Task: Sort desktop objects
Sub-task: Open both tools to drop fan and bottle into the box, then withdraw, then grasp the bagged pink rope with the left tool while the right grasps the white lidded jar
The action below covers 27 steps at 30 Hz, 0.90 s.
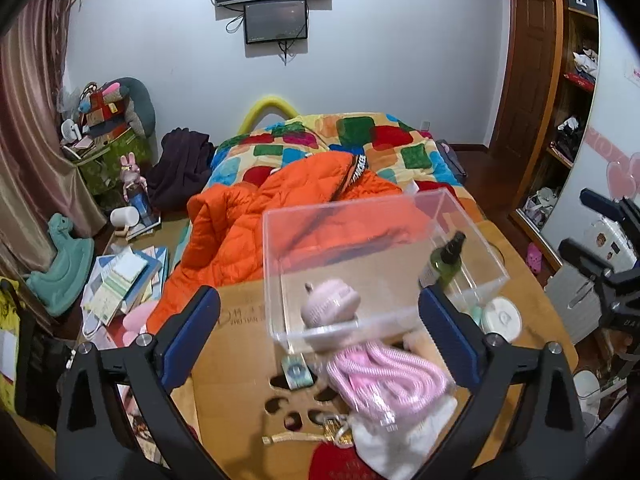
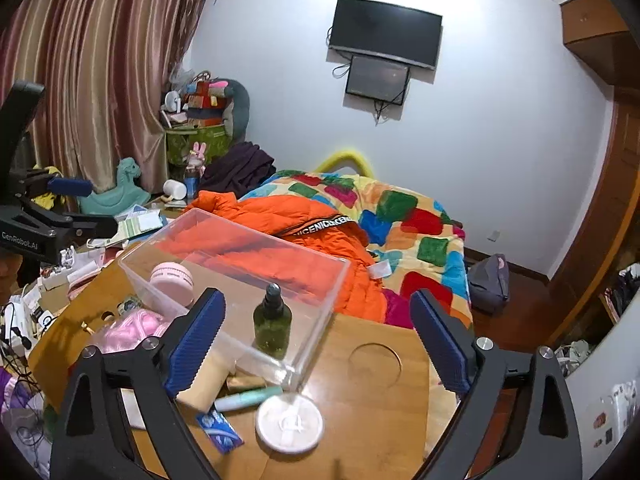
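A clear plastic box (image 1: 460,216) (image 2: 168,236) stands on the wooden table (image 2: 368,400). Inside it are a green spray bottle (image 1: 446,262) (image 2: 273,322) and a pink round case (image 1: 330,302) (image 2: 172,278). A pink coiled cable in a bag (image 1: 388,376) (image 2: 132,330) lies in front of the box. A white round lid (image 1: 501,318) (image 2: 289,422), a teal tube (image 2: 248,397) and a blue packet (image 2: 219,430) lie beside the box. My left gripper (image 1: 320,320) is open above the pink case and cable. My right gripper (image 2: 320,340) is open above the bottle and lid.
A bed with a colourful quilt (image 1: 360,140) and an orange jacket (image 1: 256,228) lies behind the table. Books (image 1: 124,280) and toys clutter the floor at left. A wooden shelf (image 1: 560,120) stands at right. A white cloth pouch (image 1: 400,436) lies at the table's near edge.
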### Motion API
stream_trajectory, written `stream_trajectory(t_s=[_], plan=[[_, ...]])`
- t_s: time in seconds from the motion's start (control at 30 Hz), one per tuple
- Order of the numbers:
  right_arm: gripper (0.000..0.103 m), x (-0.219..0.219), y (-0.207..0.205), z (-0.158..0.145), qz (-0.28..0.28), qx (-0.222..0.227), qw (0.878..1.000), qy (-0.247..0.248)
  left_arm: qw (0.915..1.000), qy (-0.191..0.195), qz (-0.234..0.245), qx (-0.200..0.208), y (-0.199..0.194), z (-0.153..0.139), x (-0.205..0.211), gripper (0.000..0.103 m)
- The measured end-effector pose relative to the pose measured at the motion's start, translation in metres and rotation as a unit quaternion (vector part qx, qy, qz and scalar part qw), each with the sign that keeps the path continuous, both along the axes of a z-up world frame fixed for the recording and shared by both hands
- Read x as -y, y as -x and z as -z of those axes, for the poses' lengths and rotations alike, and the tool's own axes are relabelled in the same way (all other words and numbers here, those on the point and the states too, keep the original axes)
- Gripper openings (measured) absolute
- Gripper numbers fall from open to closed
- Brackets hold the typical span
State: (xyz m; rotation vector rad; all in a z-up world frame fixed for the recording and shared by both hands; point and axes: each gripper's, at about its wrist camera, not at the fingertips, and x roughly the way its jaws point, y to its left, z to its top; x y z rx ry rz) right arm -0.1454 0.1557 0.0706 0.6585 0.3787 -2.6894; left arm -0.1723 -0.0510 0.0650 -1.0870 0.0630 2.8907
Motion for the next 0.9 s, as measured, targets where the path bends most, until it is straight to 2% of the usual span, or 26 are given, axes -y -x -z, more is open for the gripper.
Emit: stream_trajectory(t_s=[0.2,0.4,0.57,0.77,0.9], plan=[[0.097,-0.019,-0.025,0.014,0.016,-0.017,1.000,0.000,0.9999,-0.002,0.013,0.011,-0.019,0.026,-0.020,0.101],[0.097,-0.027,-0.034,0.042,0.023,0.003,1.000,-0.003,0.9974,-0.026,0.040,0.054,-0.026,0.066,-0.042,0.101],[0.097,-0.036,-0.038,0.066,0.025,0.024,0.999,-0.003,0.9969,-0.020,0.050,0.058,-0.039,0.091,-0.052,0.101],[0.097,-0.041,-0.037,0.090,0.027,0.051,0.998,-0.008,0.9971,0.001,0.026,0.072,-0.039,0.117,-0.055,0.101],[0.097,-0.044,-0.031,0.106,0.025,0.077,0.997,-0.003,0.9966,-0.003,0.002,0.082,-0.029,0.125,-0.050,0.101]])
